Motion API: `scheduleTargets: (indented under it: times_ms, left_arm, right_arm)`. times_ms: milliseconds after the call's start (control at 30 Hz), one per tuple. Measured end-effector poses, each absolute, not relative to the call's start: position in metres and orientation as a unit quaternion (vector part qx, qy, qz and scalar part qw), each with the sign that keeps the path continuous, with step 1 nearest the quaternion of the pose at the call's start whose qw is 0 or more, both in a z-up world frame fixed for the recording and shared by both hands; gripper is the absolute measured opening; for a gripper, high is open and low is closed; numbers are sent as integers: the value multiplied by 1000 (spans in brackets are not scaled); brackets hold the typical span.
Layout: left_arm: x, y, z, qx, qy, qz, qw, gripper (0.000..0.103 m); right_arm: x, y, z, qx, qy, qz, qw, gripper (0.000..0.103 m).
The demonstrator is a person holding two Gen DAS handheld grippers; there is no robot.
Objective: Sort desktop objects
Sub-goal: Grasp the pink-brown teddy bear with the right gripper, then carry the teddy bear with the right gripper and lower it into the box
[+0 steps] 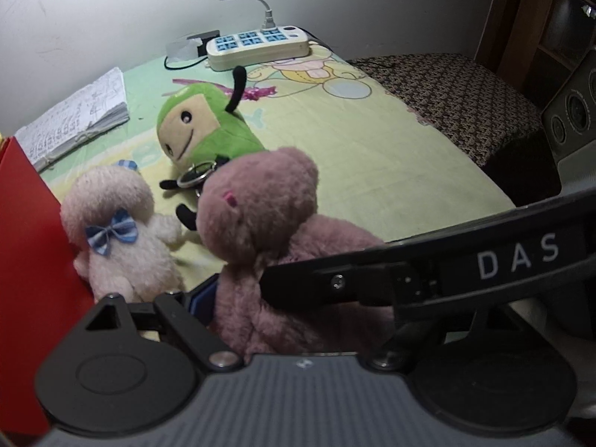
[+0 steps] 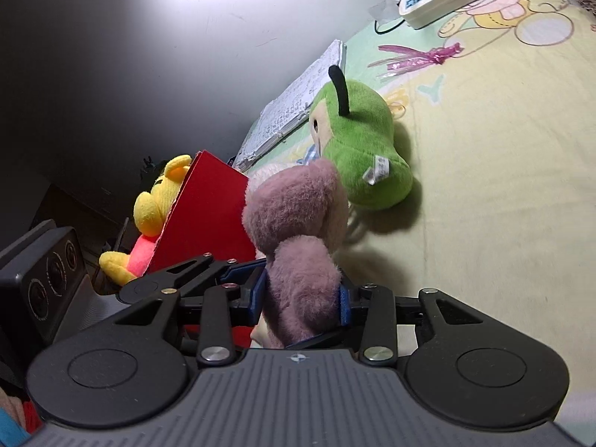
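A mauve plush bear (image 1: 260,231) stands between the fingers of both grippers. My right gripper (image 2: 303,305) is shut on its body (image 2: 301,290); the blue pads press its sides. My left gripper (image 1: 238,290) also brackets the bear; its right finger (image 1: 335,283) lies against the bear, its left pad is mostly hidden, so its grip is unclear. A pale pink plush with a blue bow (image 1: 119,234) sits left of the bear. A green plush with a key ring (image 1: 205,126) lies behind them, and shows in the right wrist view (image 2: 357,149).
A red box (image 2: 208,216) stands at the left with a yellow plush (image 2: 156,205) in it. A notebook (image 1: 78,119) lies at the back left, a power strip (image 1: 257,46) by the wall, a pink ribbon (image 2: 421,56) on the cartoon tablecloth (image 1: 372,156). A patterned seat (image 1: 447,93) is to the right.
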State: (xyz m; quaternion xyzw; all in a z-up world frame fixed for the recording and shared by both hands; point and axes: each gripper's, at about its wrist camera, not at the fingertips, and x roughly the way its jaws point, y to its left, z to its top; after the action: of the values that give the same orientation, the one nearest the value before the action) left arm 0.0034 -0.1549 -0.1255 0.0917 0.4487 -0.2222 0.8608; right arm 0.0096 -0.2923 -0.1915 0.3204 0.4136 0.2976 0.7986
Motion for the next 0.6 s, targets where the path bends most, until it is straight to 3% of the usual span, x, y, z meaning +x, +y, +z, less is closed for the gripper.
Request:
scheduleTargets:
  times_ms: [233, 600]
  left_arm:
    - [-27, -149, -104, 70, 452, -280, 844, 85]
    - [-63, -73, -4, 59, 325, -298, 896, 85]
  right_arm:
    - [-35, -292, -172, 311, 433, 251, 808, 40]
    - [-79, -247, -74, 261, 340, 253, 867, 40]
